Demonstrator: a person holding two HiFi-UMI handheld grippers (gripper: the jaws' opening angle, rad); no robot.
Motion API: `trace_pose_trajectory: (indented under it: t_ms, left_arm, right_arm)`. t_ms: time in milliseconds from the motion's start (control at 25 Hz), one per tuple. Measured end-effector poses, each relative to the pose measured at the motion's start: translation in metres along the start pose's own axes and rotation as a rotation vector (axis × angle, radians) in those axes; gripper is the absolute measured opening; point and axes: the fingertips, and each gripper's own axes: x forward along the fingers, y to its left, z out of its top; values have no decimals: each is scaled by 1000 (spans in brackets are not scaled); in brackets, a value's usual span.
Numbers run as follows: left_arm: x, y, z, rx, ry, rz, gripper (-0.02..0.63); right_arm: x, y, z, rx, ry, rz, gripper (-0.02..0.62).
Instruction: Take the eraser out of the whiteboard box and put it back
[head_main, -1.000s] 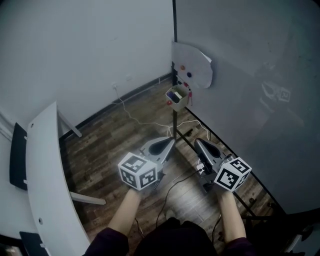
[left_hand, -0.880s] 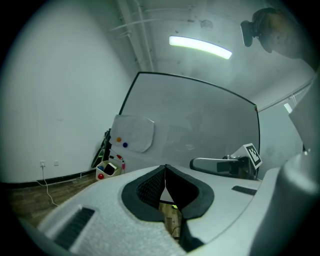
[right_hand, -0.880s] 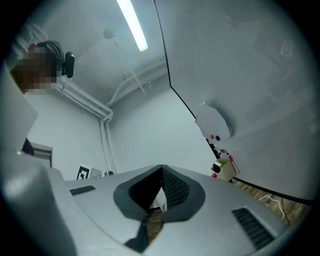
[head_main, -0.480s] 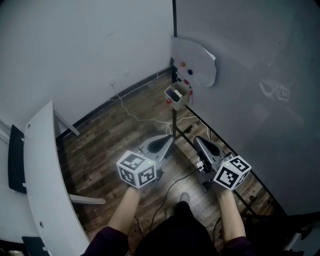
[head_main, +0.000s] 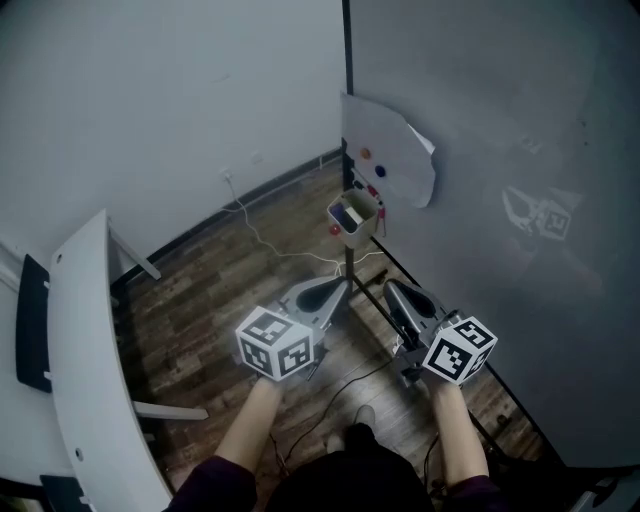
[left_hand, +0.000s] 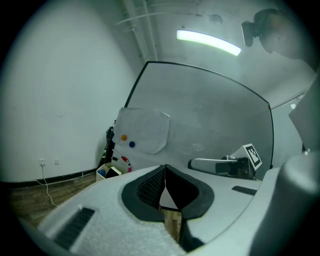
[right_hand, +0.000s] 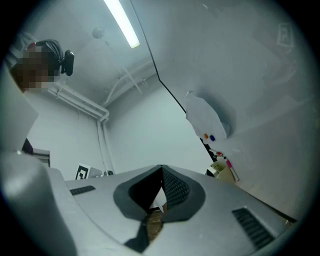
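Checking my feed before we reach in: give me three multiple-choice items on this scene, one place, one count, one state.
1. Where is the whiteboard box?
A. on the white table
B. at the edge of the whiteboard, below the paper sheet
C. on the floor
2. How many round magnets sit on the paper sheet?
A. one
B. two
C. four
3. How do the jaws of the left gripper stand?
A. shut, empty
B. wide open
C. clamped on something
Answers: B, it hangs under the sheet by the board; B, one orange, one blue; A, the jaws meet with nothing between.
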Motion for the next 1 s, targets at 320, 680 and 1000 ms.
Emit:
trace_pose_trajectory:
  t_ms: [320,680,1000]
  left_arm:
    - [38,23,6,10,9,35,6]
    - [66,51,4,6,30,34,6]
    - [76,76,11,-15,34,7,6]
  right_arm:
    - [23,-33,13,13,8,40,3]
    - [52,-63,14,42,8,37,3]
    - [74,-76,16,51,3,-5,3]
